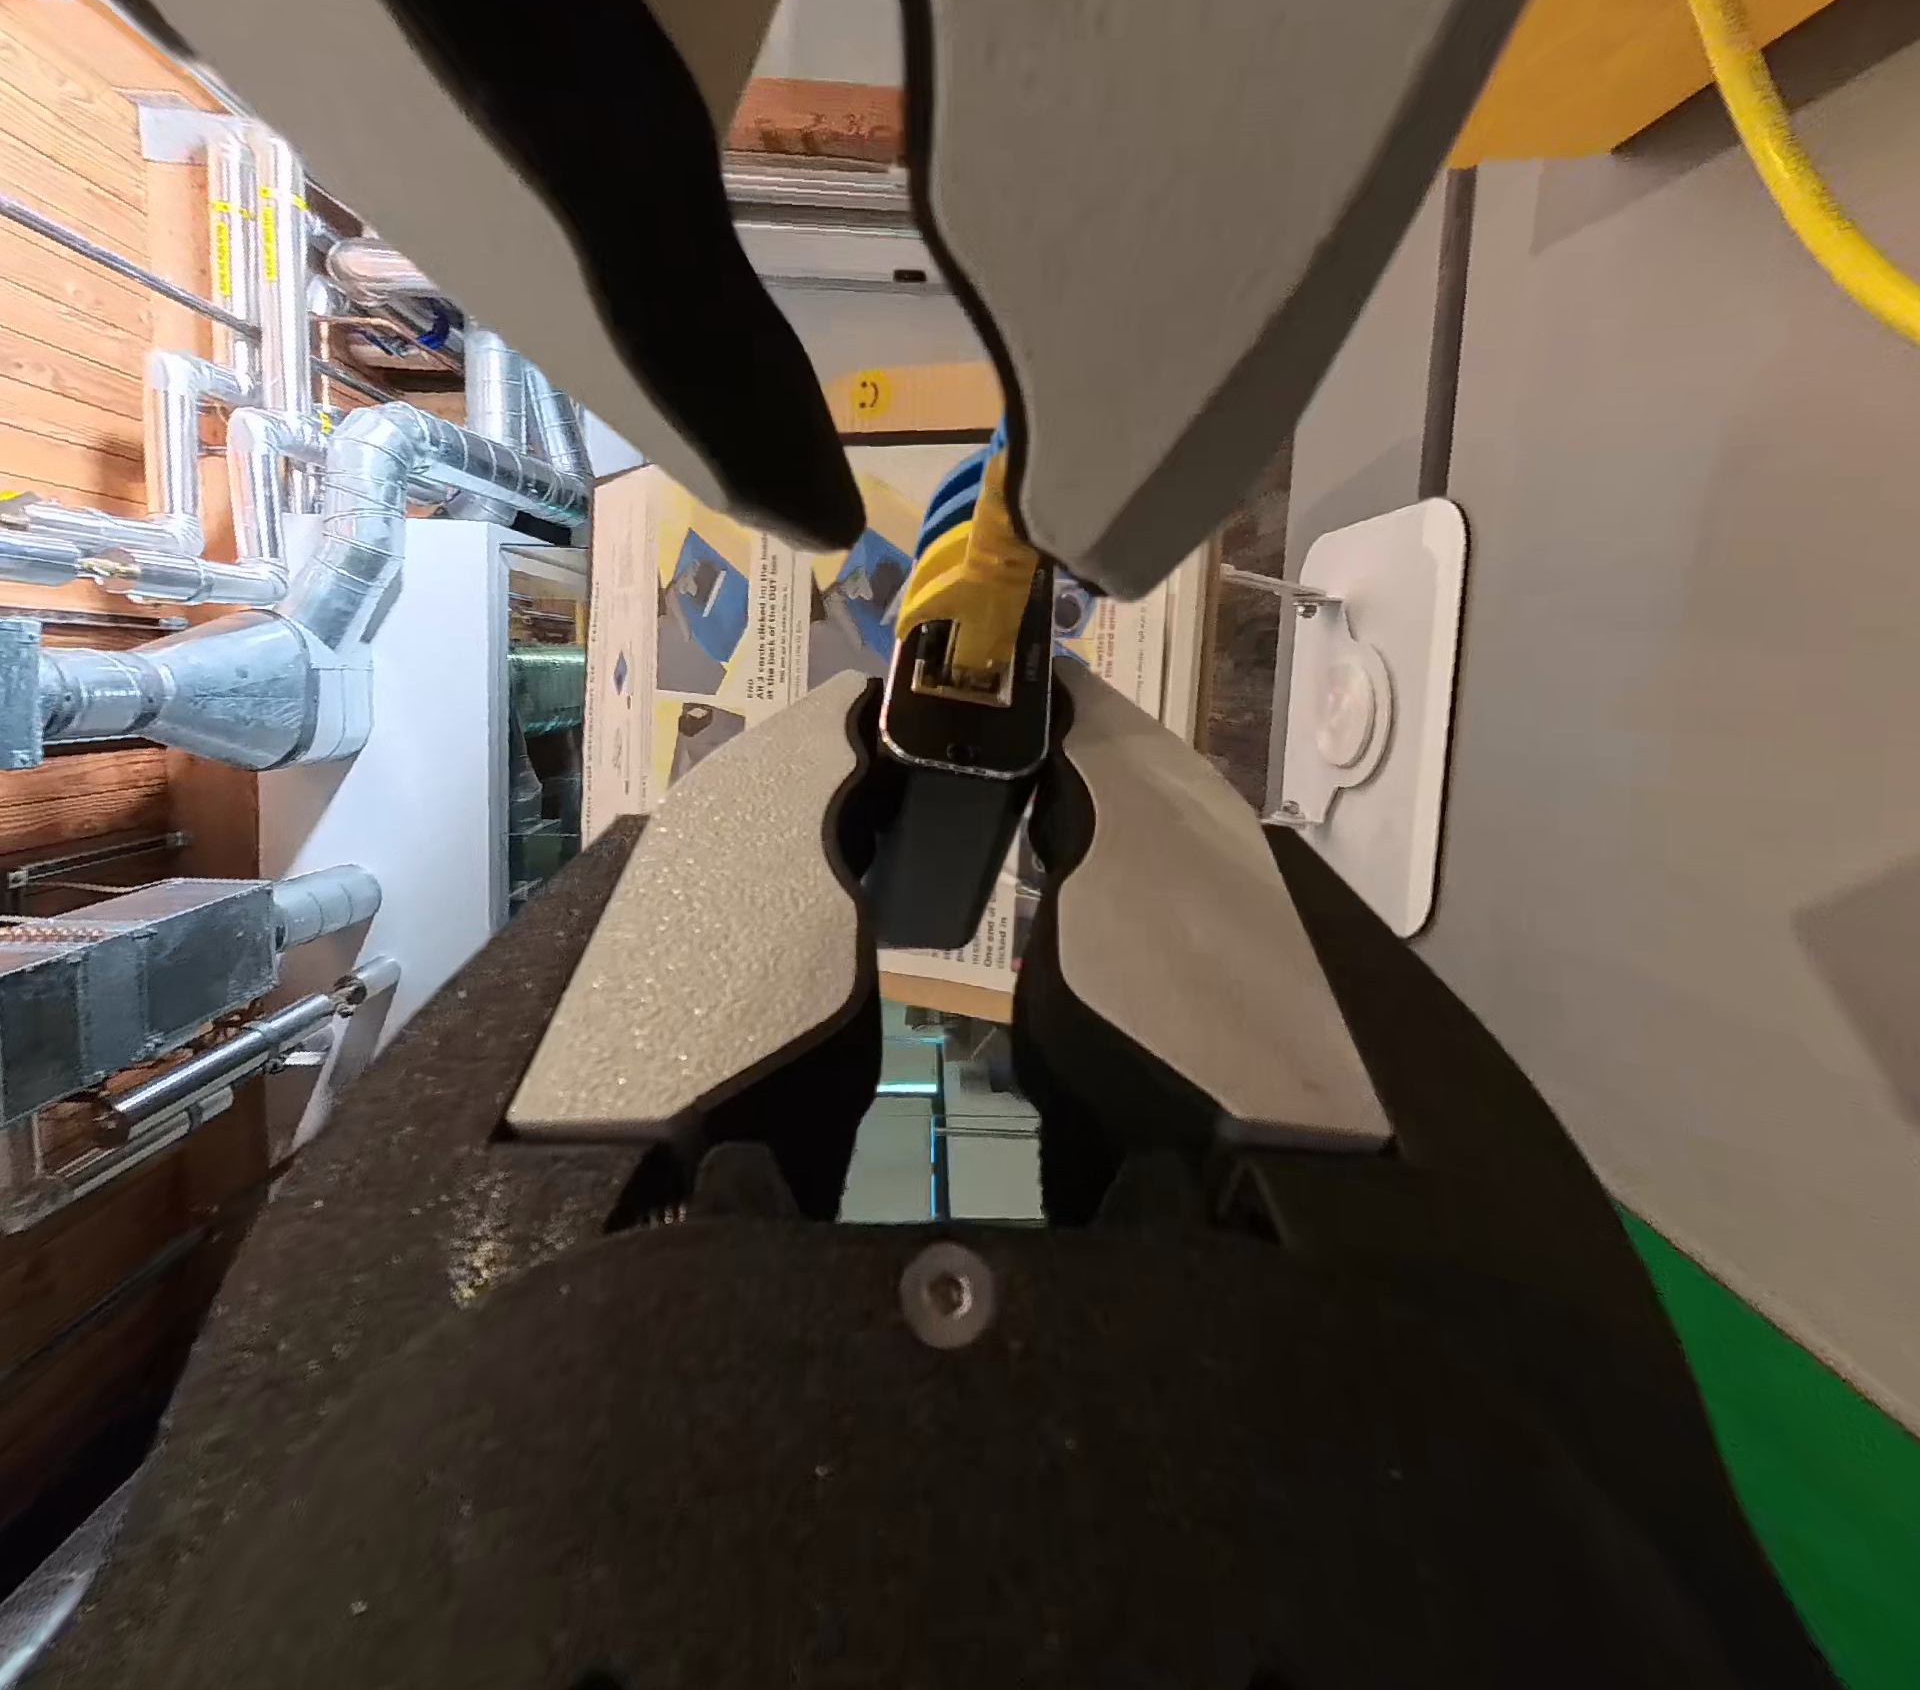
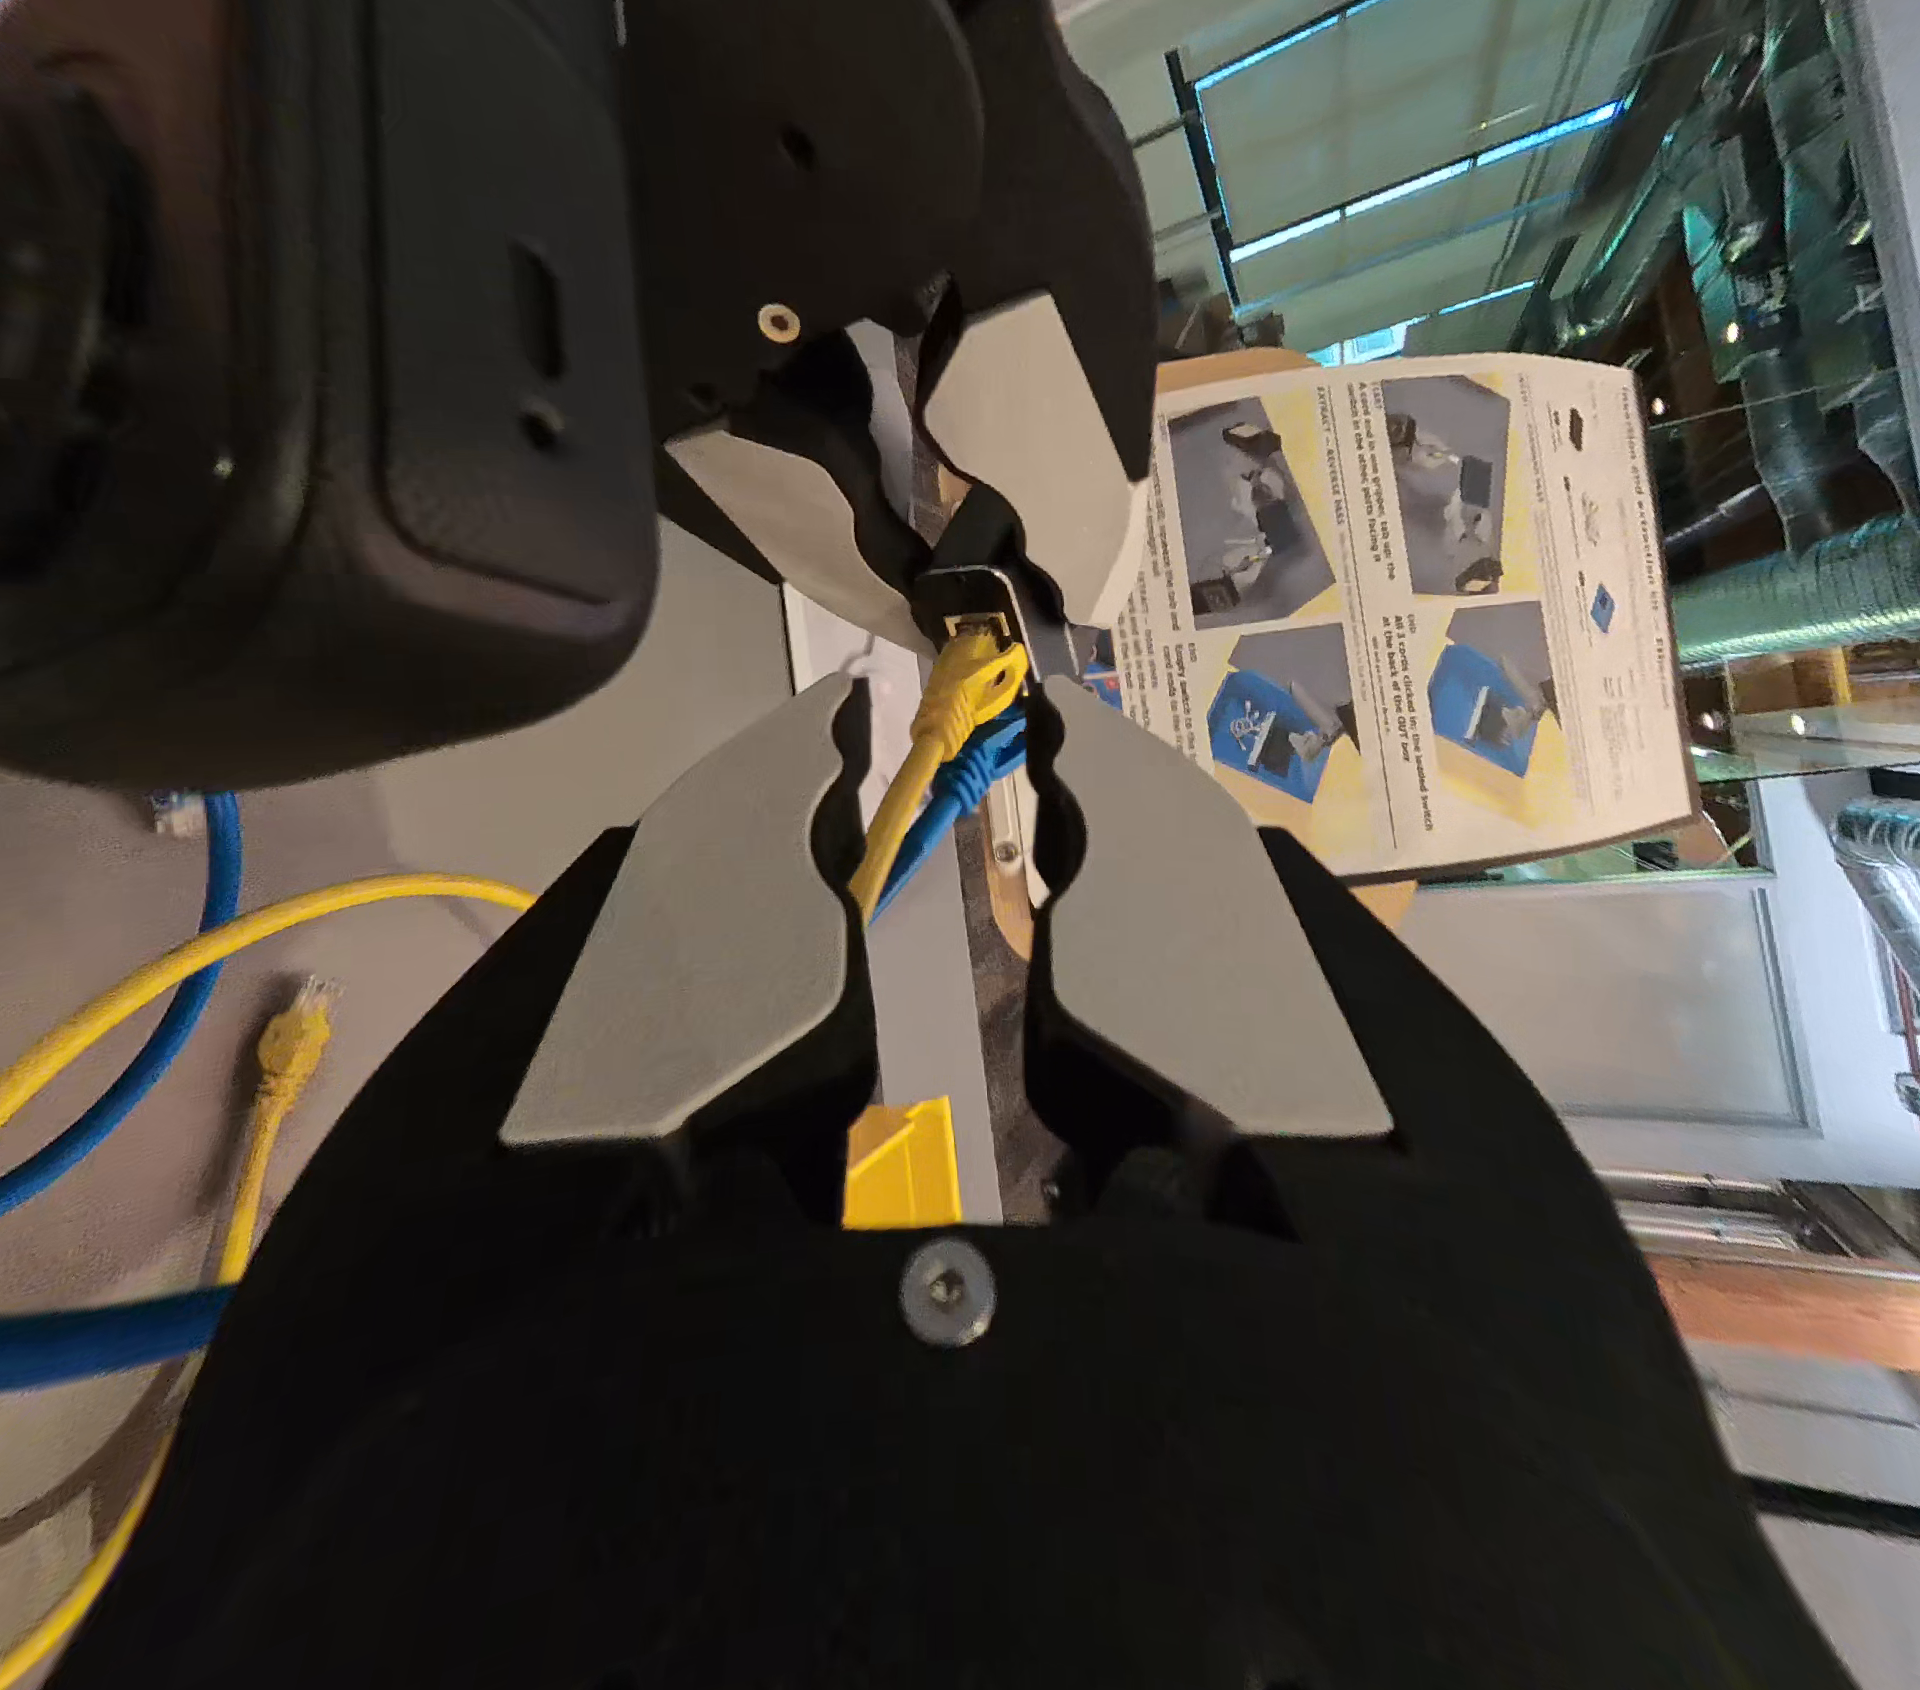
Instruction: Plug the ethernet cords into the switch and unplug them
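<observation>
Left gripper (image 1: 961,710) pinches the black switch (image 1: 951,819) between its two fingertips, holding it off the tabletop with the port end pointing away from the camera. Just beyond, a yellow ethernet plug (image 1: 977,601) sits in one port, with a blue ethernet plug (image 1: 951,502) beside it; whether the blue one is fully seated is hard to tell, since the yellow plug covers it. Facing it, the right gripper (image 2: 951,705) stands spread around the two cords, its fingers on either side of the yellow plug without clearly touching it. In the right wrist view the yellow cord (image 2: 904,788) and blue cord (image 2: 961,783) run back between those fingers, toward the camera. Lower left in that view, a loose yellow connector (image 2: 291,1043) lies on the grey tabletop (image 2: 436,830) among trailing cord loops, and a loose blue connector (image 2: 171,809) lies farther off. Behind the switch stands a printed instruction sheet (image 2: 1455,601).
</observation>
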